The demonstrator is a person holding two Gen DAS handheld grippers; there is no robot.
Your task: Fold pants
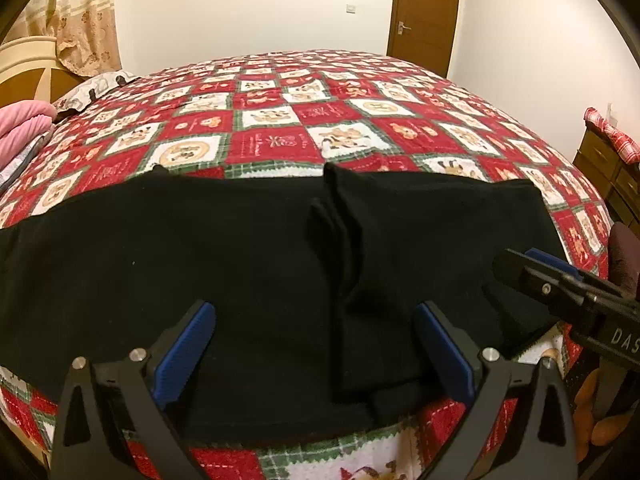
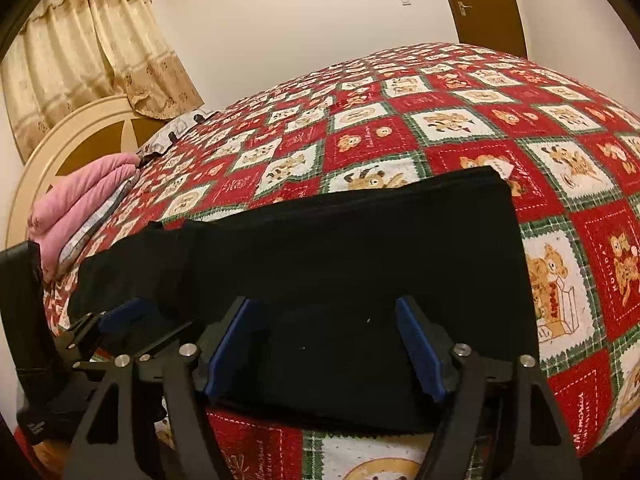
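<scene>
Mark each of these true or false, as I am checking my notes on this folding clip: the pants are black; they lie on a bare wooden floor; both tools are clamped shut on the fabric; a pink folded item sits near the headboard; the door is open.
1. The pants are black. True.
2. They lie on a bare wooden floor. False: they lie on a red, white and green patchwork quilt on a bed.
3. Both tools are clamped shut on fabric. False: the left tool and right tool both stand open over the pants.
4. A pink folded item sits near the headboard. True.
5. The door is open. False: it is closed.
</scene>
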